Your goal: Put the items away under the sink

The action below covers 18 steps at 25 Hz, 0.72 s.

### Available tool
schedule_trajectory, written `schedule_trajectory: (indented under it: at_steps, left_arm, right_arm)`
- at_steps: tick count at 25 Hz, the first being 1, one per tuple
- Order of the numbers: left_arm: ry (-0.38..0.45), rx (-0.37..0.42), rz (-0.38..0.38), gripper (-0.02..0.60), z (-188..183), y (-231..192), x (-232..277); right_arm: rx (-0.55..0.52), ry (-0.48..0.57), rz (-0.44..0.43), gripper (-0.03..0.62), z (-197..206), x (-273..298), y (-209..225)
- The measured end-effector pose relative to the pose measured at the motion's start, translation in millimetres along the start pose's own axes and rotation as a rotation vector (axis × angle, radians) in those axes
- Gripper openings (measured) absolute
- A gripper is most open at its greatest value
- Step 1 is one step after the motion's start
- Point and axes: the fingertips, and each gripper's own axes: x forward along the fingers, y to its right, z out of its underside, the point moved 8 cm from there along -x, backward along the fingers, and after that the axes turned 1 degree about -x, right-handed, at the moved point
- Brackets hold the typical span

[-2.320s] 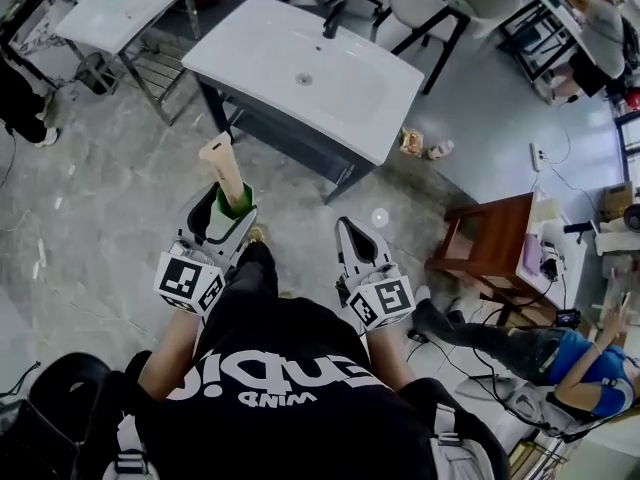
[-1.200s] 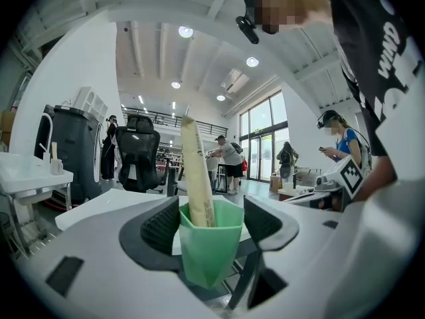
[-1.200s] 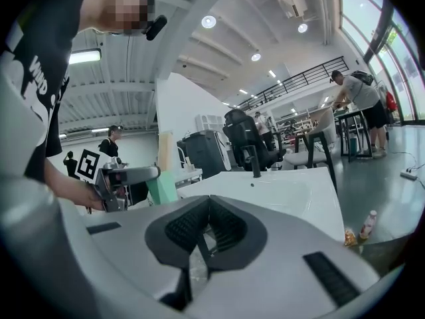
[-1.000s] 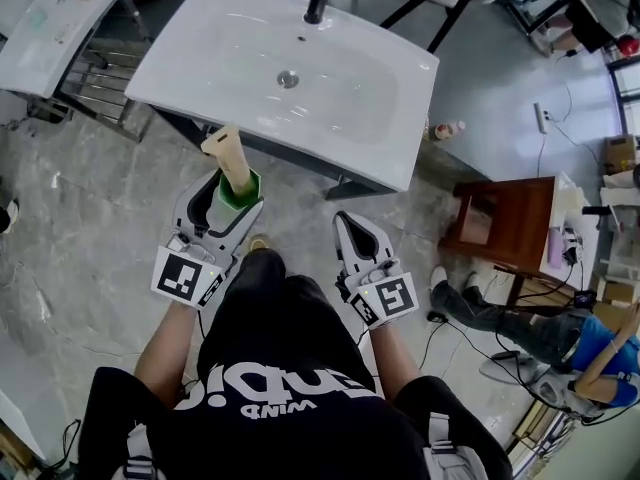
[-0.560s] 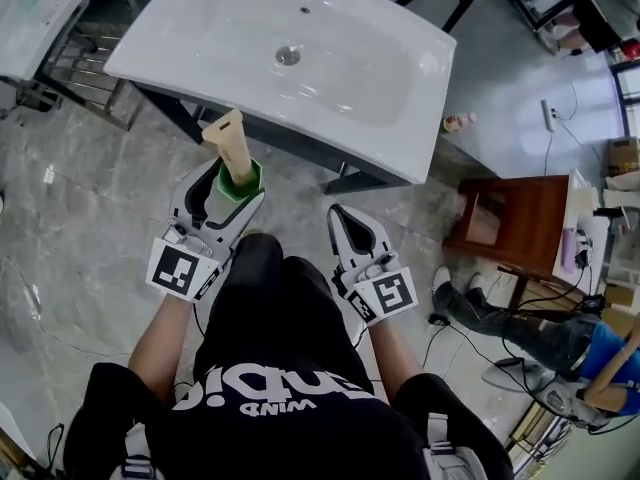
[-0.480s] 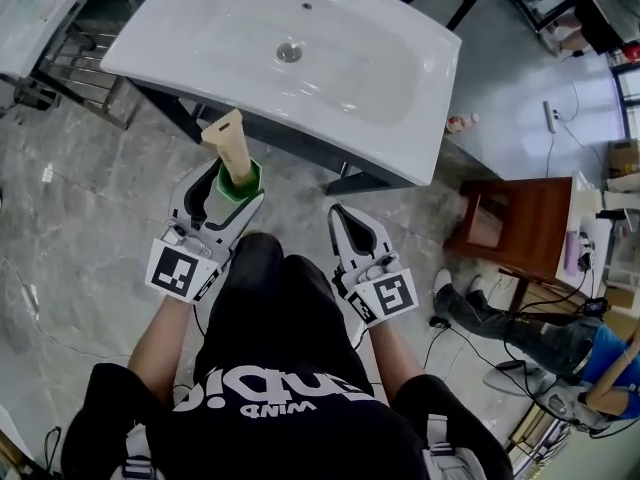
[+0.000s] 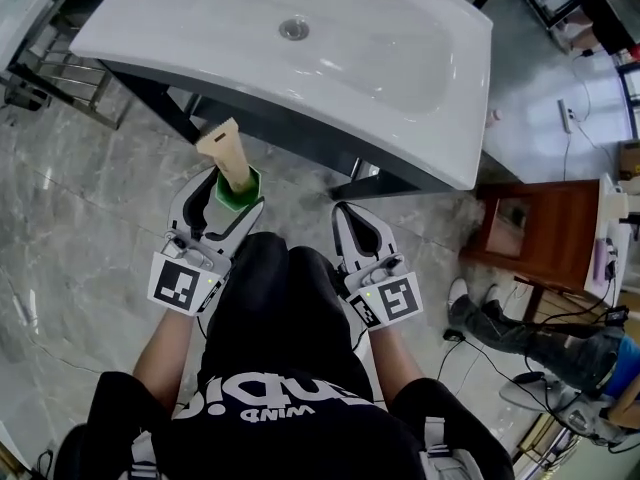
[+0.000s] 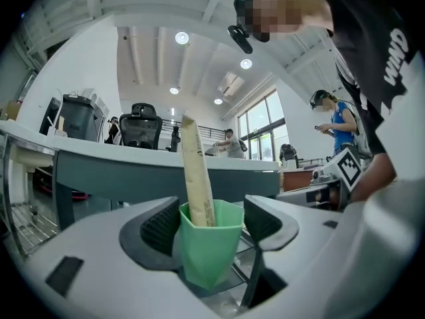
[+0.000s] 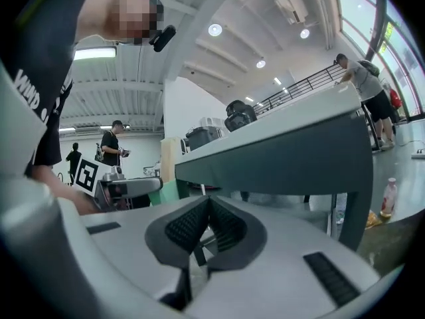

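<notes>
The green cup [image 7: 237,192] is a small mint-coloured plastic beaker with faceted sides, narrower at its base. A tan tube [image 7: 226,154] stands in it, leaning a little, flat wider end up. The left gripper [image 7: 230,190] has the cup clamped between its two dark ribbed pads, one on each side of the cup's wall, and holds it upright above the grey marbled floor [image 7: 70,228], just near of the front edge of the white sink [image 7: 420,118].

The head view alone shows the layout: the sink's basin with its round drain [image 7: 293,30], the dark frame [image 7: 160,98] beneath it, and a brown wooden stand [image 7: 545,233] to the right. The right gripper [image 7: 348,216] is held beside the left one, near the person's black shirt.

The left gripper view shows what the head view cannot: the facets of the cup [image 8: 209,248], faint print along the tube [image 8: 197,178], and the tube's lower end inside the cup's rim. Behind them the sink runs across as a grey band, with an office chair and people farther off.

The right gripper view shows the right gripper [image 9: 208,221] with its jaws pressed together and nothing between them. It also catches a small bottle [image 9: 390,198] on the floor at far right.
</notes>
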Motion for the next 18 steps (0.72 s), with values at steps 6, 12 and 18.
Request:
schedule_trajectory:
  at_steps: [6, 12, 18]
  left_arm:
    - [0.033, 0.006, -0.005, 0.322, 48.2, -5.5, 7.6]
    - [0.071, 0.012, -0.011, 0.322, 106.5, -17.5, 21.5]
    - [0.080, 0.017, -0.006, 0.322, 155.8, -23.7, 28.9]
  right_arm:
    - [-0.022, 0.060, -0.007, 0.018, 35.1, 12.5, 11.7]
    - [-0.034, 0.112, 0.007, 0.018, 87.5, 26.5, 34.0]
    - [-0.040, 0.119, -0.001, 0.018, 140.4, 31.5, 43.2]
